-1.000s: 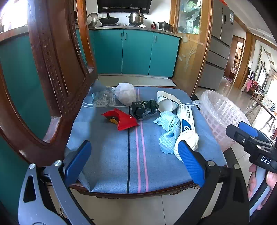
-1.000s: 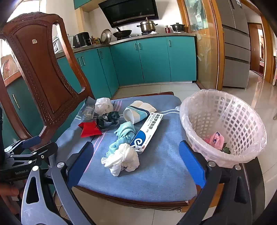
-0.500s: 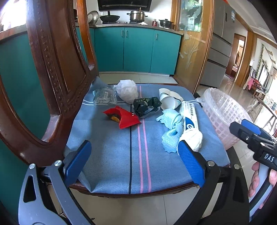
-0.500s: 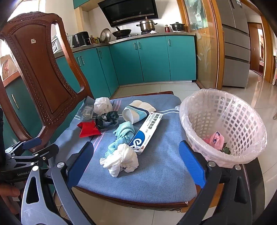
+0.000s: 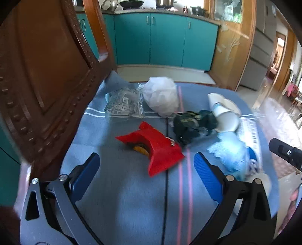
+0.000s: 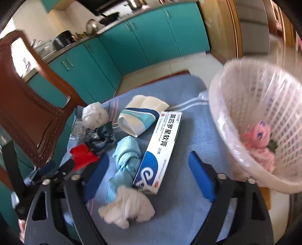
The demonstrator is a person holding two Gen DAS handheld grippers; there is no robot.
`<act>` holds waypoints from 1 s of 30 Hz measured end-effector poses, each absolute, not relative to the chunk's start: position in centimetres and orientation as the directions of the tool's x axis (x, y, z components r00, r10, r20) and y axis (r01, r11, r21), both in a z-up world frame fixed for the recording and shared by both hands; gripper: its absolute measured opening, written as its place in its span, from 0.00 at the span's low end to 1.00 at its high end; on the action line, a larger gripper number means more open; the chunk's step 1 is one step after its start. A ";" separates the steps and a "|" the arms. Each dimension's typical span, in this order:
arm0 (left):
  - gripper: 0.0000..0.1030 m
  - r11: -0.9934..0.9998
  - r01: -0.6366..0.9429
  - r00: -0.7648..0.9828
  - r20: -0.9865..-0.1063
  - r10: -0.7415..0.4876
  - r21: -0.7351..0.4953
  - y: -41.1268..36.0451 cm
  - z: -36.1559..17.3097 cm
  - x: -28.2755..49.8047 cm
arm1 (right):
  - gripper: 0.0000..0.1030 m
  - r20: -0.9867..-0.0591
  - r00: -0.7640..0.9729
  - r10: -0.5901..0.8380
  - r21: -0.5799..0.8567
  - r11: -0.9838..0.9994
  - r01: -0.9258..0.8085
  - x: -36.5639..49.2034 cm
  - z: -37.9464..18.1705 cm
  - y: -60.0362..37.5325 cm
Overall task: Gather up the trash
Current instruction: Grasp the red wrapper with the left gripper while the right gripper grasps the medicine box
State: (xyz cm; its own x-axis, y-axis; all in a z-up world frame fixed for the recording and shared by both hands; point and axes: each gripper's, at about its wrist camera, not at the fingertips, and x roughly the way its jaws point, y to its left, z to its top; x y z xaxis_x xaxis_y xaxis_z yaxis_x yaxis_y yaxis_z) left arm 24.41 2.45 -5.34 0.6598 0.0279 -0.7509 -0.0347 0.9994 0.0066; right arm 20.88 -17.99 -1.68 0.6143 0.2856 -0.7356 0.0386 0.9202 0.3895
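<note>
Left hand-held gripper (image 5: 145, 169) apart above red wrapper (image 5: 154, 148); right hand-held gripper (image 6: 149, 169) closing, pads clear of white-and-blue ointment box (image 6: 160, 148).

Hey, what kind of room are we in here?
Most likely a home kitchen or its dining corner: teal cabinets under a counter with pots, a fridge beside them, and a carved wooden chair whose blue cushion holds the trash.
</note>
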 end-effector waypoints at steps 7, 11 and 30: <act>0.93 0.997 -0.066 0.618 -0.786 0.018 -0.029 3.0 -7.1 27.5 | 0.54 -0.789 0.553 0.268 0.376 0.922 0.090 24.9 -4.3 -17.8; 0.66 0.995 -0.040 0.572 -0.819 -0.049 -0.088 3.2 -8.4 28.3 | 0.37 -0.806 0.538 0.246 0.343 0.936 0.085 26.2 -5.3 -17.0; 0.27 0.985 0.120 0.761 -0.627 -0.170 -0.122 3.4 1.7 18.2 | 0.36 -0.642 0.694 0.327 0.366 0.925 -0.097 19.0 3.1 -19.1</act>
State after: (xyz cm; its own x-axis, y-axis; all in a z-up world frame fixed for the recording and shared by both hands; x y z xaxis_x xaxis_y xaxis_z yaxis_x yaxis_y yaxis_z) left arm 18.22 3.44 1.66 0.7606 -0.1702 -0.6265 0.1198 0.9853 -0.1221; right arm 19.02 -19.12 3.11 0.6941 0.3266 -0.6416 -0.0969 0.9254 0.3663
